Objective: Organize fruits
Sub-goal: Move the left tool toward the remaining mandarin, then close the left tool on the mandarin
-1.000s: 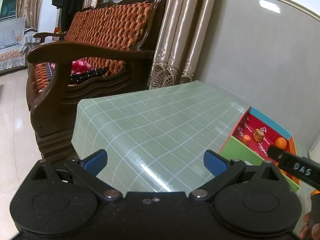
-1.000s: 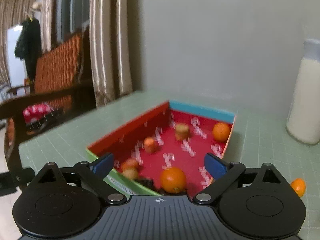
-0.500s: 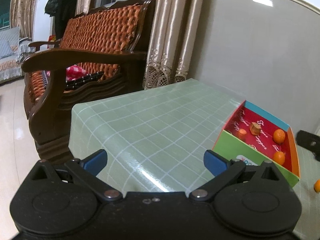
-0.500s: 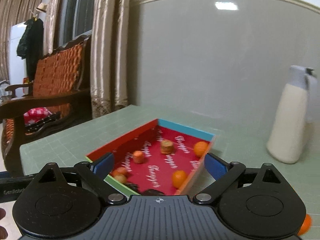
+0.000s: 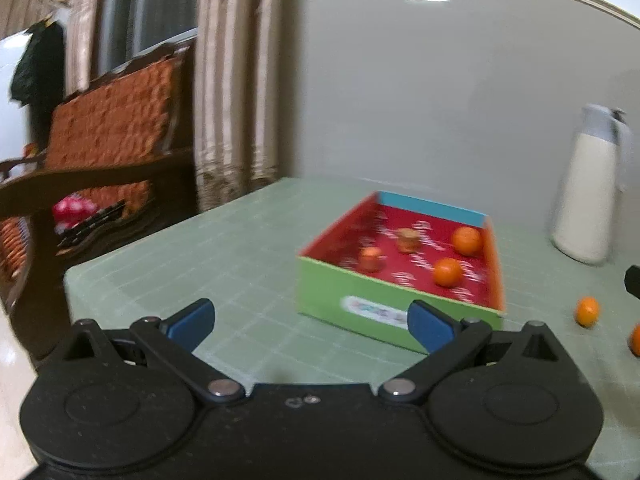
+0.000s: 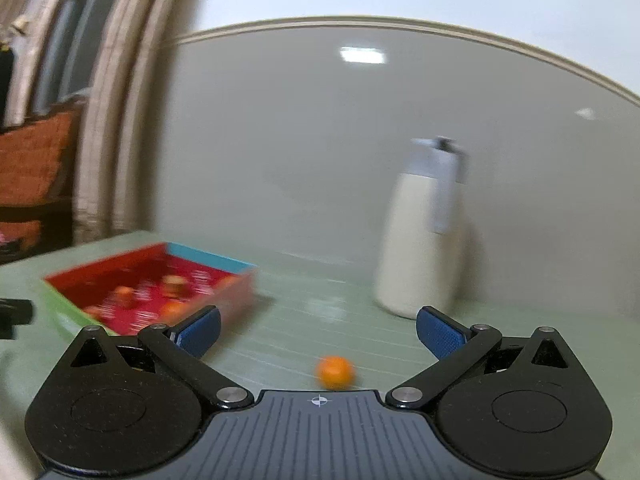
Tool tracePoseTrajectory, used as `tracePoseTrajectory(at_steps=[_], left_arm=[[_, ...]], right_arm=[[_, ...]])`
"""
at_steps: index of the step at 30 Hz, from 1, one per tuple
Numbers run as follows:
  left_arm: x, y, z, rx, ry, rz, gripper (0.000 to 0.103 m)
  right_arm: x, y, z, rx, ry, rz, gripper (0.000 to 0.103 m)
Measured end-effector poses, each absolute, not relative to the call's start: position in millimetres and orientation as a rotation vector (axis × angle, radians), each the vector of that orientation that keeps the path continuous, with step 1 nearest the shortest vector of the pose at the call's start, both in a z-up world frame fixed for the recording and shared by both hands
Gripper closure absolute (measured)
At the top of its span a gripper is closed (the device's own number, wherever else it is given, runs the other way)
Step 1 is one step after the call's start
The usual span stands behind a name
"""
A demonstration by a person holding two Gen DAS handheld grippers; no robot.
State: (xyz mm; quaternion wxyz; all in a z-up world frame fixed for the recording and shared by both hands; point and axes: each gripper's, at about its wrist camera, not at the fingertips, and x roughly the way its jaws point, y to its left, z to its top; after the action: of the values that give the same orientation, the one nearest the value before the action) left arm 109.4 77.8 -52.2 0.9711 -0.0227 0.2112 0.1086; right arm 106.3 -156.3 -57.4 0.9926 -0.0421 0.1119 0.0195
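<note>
The right claw (image 6: 318, 330) stands spread as wide as it goes, its 2 blue pads having just been opening, with nothing pressed between them. 1 small round orange fruit (image 6: 335, 372) lies on the surface just ahead of its body, low between the 2 fingers but touching neither pad. This claw points nearly level across the pale green grid-patterned surface (image 6: 304, 312).

The left claw (image 5: 310, 320) is likewise wide open and empty, its 2 blue pads apart over bare cloth, tipped gently downward toward the surface. Its right pad overlaps the green front wall of the box in this view, though whether it touches I cannot tell.

Just beyond sits 1 shallow open cardboard box with a green front, blue back wall and red printed floor (image 5: 360, 292). Inside it the left wrist view shows 4 pieces: 2 round orange fruits (image 5: 447, 272), 1 small reddish-orange piece (image 5: 370, 258) and 1 brownish stubby piece (image 5: 408, 239). The front wall hides the near strip of the floor, and the view is blurred.

Right of the box, 2 more orange fruits lie loose on the surface: 1 whole (image 5: 587, 311), 1 cut by the picture's edge. A dark part of the other tool shows at that same edge.

Farther back stands 1 tall cream-coloured jug with a grey lid and handle (image 6: 424, 240), upright near the grey wall. Left of the surface are 1 dark wooden bench with orange cushions (image 5: 108, 128) and beige curtains (image 5: 236, 80).
</note>
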Motion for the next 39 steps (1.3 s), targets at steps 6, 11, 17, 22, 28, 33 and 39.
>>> tracePoseTrajectory(at_steps=[6, 11, 17, 22, 28, 33, 39], left_arm=[[112, 33, -53, 0.037, 0.402, 0.077, 0.006], [118, -12, -56, 0.09, 0.413, -0.055, 0.006], [129, -75, -61, 0.14, 0.425, -0.22, 0.008], [138, -127, -71, 0.211, 0.444, -0.344, 0.011], [148, -172, -85, 0.291, 0.471, -0.453, 0.02], [163, -192, -93, 0.296, 0.508, -0.486, 0.029], [181, -213, -101, 0.298, 0.553, -0.518, 0.04]], right_arm=[[103, -204, -67, 0.016, 0.223, -0.154, 0.0], [99, -245, -72, 0.073, 0.26, -0.3, 0.0], [84, -285, -77, 0.109, 0.283, -0.469, 0.0], [74, -315, -82, 0.127, 0.296, -0.589, 0.0], [62, -336, -83, 0.142, 0.305, -0.695, 0.0], [52, -343, -80, 0.162, 0.299, -0.686, 0.0], [49, -353, -75, 0.19, 0.295, -0.669, 0.0]])
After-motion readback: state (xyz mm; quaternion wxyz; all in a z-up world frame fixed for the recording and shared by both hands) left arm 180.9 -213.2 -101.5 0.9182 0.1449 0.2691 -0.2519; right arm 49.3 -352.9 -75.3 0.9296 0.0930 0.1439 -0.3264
